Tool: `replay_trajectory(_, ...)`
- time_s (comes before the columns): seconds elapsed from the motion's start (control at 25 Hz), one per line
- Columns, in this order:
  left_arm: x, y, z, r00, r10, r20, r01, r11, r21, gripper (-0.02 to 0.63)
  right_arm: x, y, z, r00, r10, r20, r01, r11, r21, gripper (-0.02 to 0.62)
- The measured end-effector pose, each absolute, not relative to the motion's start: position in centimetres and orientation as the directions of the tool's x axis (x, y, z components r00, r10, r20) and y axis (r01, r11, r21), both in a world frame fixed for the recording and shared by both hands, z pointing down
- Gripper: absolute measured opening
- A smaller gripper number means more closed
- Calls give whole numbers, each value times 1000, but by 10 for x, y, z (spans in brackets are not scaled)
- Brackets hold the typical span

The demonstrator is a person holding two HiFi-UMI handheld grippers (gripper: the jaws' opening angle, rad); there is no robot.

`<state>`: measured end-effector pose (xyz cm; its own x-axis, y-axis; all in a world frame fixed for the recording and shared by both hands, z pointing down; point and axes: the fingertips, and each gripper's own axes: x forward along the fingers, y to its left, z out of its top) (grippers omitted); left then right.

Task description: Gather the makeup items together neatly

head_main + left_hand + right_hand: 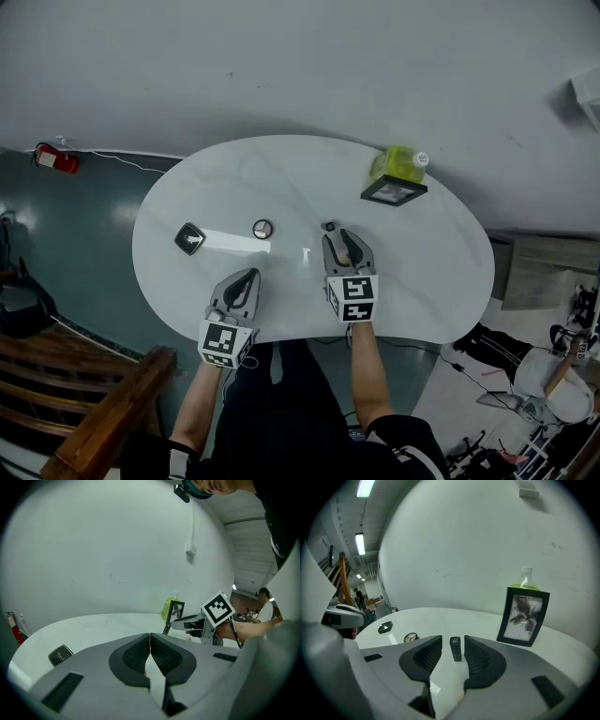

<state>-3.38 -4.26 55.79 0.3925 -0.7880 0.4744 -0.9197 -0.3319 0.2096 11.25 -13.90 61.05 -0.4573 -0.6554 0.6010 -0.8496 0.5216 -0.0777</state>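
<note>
The right hand-held gripper (453,641) is open. Its ribbed black pads flank, without touching, a small boxy black lipstick tube (455,649) standing upright on the glossy white table (422,272). The left hand-held gripper (150,638) is closed and empty. A flat square black compact (60,654) lies ahead-left of it, its print too small to read.

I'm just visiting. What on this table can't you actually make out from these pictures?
- Lettering on the flat black square compact: too small in the left gripper view and the head view.
- Yellow-green plastic bottle: right gripper view, mostly hidden behind the black picture frame; label unseen.
- Small black tube: head view, tiny, at the right tool tip; its kind unclear.
</note>
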Motion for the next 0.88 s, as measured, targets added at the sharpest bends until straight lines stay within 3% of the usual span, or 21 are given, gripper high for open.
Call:
replay_trajectory(0.68,-48,-57,571,357,-787,504,-933,-274,233,20,105,-163,636,-417,-600,683,-837,547,-31,137)
replay_trajectory(0.88,-49,-56,573,358,-788,501,-932,-273,237,20,105,-163,636,-405,-611,680,-839,544,-11,106)
